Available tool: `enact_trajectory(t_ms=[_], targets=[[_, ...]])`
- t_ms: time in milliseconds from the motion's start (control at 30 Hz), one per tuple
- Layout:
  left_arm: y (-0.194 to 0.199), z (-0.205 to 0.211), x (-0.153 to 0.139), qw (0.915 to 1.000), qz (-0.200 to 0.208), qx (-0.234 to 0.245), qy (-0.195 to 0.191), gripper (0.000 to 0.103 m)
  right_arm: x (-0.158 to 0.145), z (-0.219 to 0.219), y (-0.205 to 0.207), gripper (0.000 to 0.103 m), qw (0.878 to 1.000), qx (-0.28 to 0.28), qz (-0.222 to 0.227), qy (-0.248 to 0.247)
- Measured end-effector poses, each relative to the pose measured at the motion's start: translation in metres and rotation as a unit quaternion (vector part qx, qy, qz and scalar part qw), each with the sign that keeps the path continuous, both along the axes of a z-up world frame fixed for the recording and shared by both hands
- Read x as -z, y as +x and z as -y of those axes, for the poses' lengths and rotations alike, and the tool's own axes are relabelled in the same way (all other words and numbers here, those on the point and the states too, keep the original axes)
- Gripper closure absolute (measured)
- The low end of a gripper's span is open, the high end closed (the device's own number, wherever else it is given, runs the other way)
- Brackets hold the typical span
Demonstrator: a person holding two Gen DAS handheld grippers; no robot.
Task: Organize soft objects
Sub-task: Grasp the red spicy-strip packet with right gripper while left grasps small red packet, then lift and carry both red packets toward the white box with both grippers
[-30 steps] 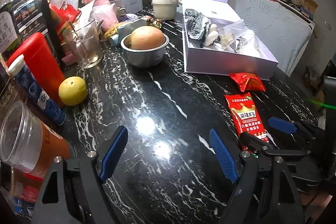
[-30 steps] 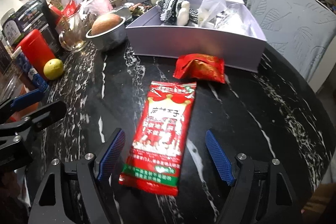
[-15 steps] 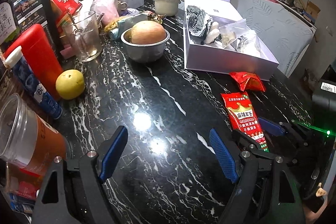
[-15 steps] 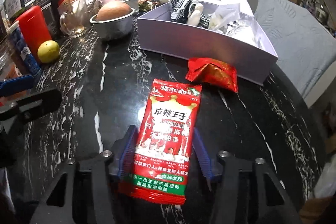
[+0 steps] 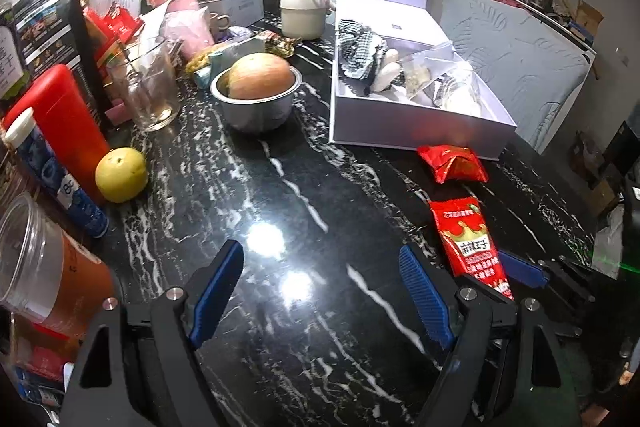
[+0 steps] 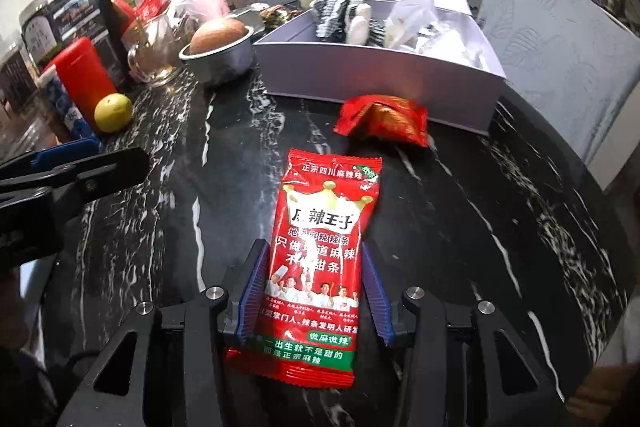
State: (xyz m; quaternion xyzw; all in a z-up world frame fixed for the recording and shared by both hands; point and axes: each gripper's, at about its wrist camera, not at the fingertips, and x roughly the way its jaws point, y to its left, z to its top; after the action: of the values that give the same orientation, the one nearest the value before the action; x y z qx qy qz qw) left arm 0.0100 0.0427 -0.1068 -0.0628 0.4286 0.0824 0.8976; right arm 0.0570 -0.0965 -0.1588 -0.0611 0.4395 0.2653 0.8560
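A: Right gripper (image 6: 314, 293) status?

B: Jaws closing, blue pads against both long edges of the red snack packet (image 6: 320, 259). The packet lies lengthwise between them on the black marble table (image 6: 500, 227).

A: Legible print on it?

B: Top line 正宗四川麻辣味. Big characters under a gold crown: 麻辣王子. Green band at the near end: 微麻微辣, then 一出生就不是甜的. A row of figures in white chef hats sits above that band.

A: Left gripper (image 5: 320, 291)?

B: Jaws wide apart, nothing between the pads, only bare table. It sits off to the left of the packet.

A: Other soft items?

B: A crumpled red pouch (image 6: 382, 117) just beyond the packet, touching or nearly touching the front wall of the white box (image 6: 380, 83); its print is unreadable. Inside the box: a black-and-white checked cloth (image 5: 358, 51) and clear plastic bags (image 5: 436, 75).

A: Clutter at left?

B: Steel bowl (image 5: 256, 107) holding a round fruit, a yellow citrus fruit (image 5: 120, 175), a red bottle (image 5: 60, 119). The black carton (image 5: 44, 35) has text too small to read.
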Motion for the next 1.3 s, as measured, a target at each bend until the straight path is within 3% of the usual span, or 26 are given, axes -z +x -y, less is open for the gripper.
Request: enact_trajectory(t_ms=[333,733,1300], targets=[[0.035,0.038,0.005,0.9994,-0.003,0.033,-0.013,0.023,-0.021,0.055,0.006,0.058,0.999,0.046,0.016,0.016],[0.107,0.087,0.019,0.9957,-0.017,0.082,-0.04,0.023,-0.016,0.11,0.055,0.058,0.996,0.09,0.005,0.02],[0.164,0.103,0.052,0.9925,-0.065,0.099,-0.031,0.023,-0.003,0.126,0.091,0.058,0.996,0.087,-0.012,0.029]])
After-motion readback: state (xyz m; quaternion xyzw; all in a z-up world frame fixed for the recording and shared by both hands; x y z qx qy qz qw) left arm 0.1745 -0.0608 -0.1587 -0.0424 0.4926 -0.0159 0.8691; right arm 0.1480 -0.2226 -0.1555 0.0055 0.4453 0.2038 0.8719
